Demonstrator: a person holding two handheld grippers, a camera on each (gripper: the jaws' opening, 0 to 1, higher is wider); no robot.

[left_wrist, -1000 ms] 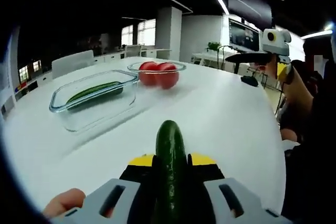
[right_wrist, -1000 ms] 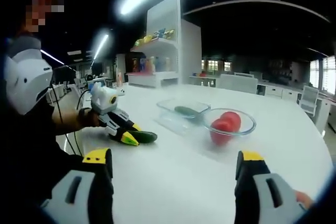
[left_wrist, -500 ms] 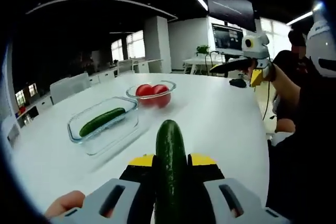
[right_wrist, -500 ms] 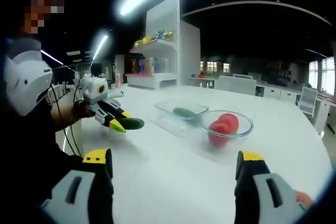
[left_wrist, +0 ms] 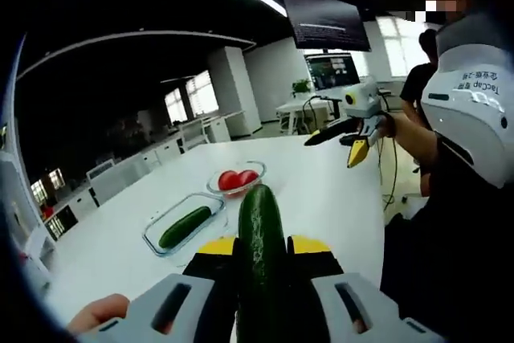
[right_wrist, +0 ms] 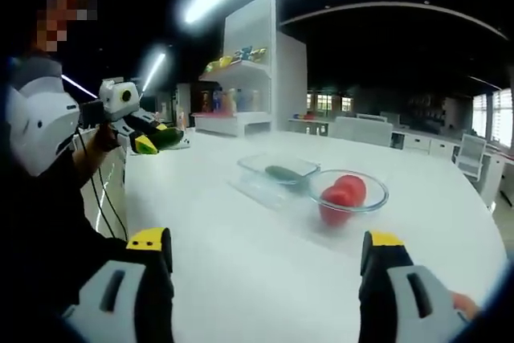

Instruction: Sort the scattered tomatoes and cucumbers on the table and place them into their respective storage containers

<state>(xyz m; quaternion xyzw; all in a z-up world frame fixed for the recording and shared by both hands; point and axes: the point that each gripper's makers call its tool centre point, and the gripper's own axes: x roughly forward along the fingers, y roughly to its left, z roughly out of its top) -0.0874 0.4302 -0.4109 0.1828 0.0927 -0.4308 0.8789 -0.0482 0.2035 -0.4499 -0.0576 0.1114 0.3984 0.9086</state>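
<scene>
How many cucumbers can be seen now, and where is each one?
2. One cucumber is held between the fingers of the left gripper, lifted above the table. The other cucumber lies in the rectangular glass container, beside the bowl of tomatoes. None seems hidden.

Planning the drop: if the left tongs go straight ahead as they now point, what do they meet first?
Probably the round bowl of tomatoes, which sits just past the held cucumber's tip; the rectangular container lies left of that line. Depth is uncertain.

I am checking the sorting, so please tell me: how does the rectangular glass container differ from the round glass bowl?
The rectangular glass container is shallow and holds one cucumber; the round glass bowl is deeper and holds red tomatoes. Both are clear and stand side by side on the white table.
</scene>
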